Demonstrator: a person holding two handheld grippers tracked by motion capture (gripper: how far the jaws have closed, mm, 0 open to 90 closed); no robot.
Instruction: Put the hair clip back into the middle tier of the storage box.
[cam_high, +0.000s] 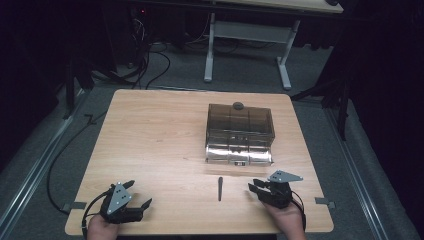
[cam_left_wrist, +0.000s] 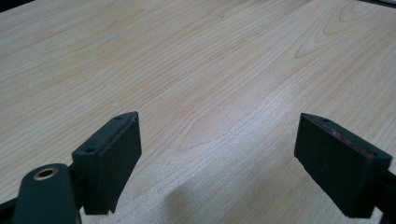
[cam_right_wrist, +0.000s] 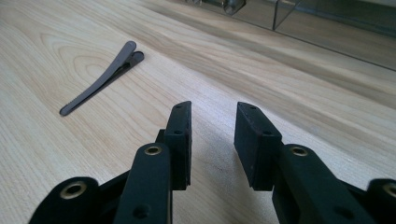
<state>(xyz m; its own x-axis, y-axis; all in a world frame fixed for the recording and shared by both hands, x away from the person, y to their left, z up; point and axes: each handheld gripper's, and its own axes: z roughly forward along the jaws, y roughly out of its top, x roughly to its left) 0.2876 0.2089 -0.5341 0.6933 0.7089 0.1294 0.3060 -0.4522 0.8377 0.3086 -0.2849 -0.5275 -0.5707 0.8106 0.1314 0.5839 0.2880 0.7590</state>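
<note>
A dark slim hair clip (cam_high: 220, 188) (cam_right_wrist: 100, 84) lies flat on the wooden table (cam_high: 160, 140) near its front edge. My right gripper (cam_high: 255, 186) (cam_right_wrist: 213, 106) rests just right of the clip, with its jaws apart and nothing between them. In the right gripper view the clip lies ahead and to the left of the jaws. A smoky see-through box (cam_high: 240, 132) (cam_right_wrist: 327, 23) with compartments stands behind the clip. My left gripper (cam_high: 140, 194) (cam_left_wrist: 218, 116) sits at the front left corner, jaws wide open over bare wood.
A second table's white legs (cam_high: 210, 50) and loose cables (cam_high: 145, 65) stand on the floor beyond the far edge. Grey tape tabs (cam_high: 325, 201) mark the table's front corners. Bare wood (cam_high: 150, 130) spreads left of the box.
</note>
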